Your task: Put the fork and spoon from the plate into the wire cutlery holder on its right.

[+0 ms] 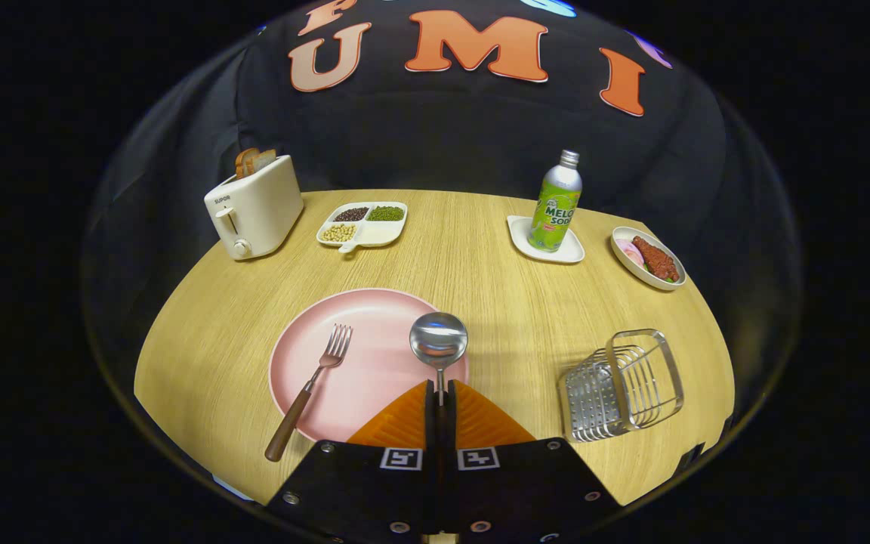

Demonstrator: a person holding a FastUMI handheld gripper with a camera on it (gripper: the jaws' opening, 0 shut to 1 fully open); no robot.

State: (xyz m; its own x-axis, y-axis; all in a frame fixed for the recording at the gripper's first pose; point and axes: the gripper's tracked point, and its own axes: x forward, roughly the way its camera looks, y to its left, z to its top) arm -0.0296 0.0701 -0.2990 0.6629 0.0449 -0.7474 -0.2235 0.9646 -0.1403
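Gripper (440, 394) clamped on the spoon (439, 341), both fingers pressed tight against its thin handle. Polished round steel bowl sticking out just ahead of the fingertips, above the near right part of the pink plate (367, 363). Fork (308, 391) lying on the plate's left side, steel tines pointing away, brown wooden handle hanging off the near rim onto the wooden table (480, 264). Wire cutlery holder (622, 385) standing to the right of the plate, apart from it, square, silvery. Farther back: toaster (254, 208) with bread, divided dish (363, 223) of beans, green bottle (556, 202) on a coaster.
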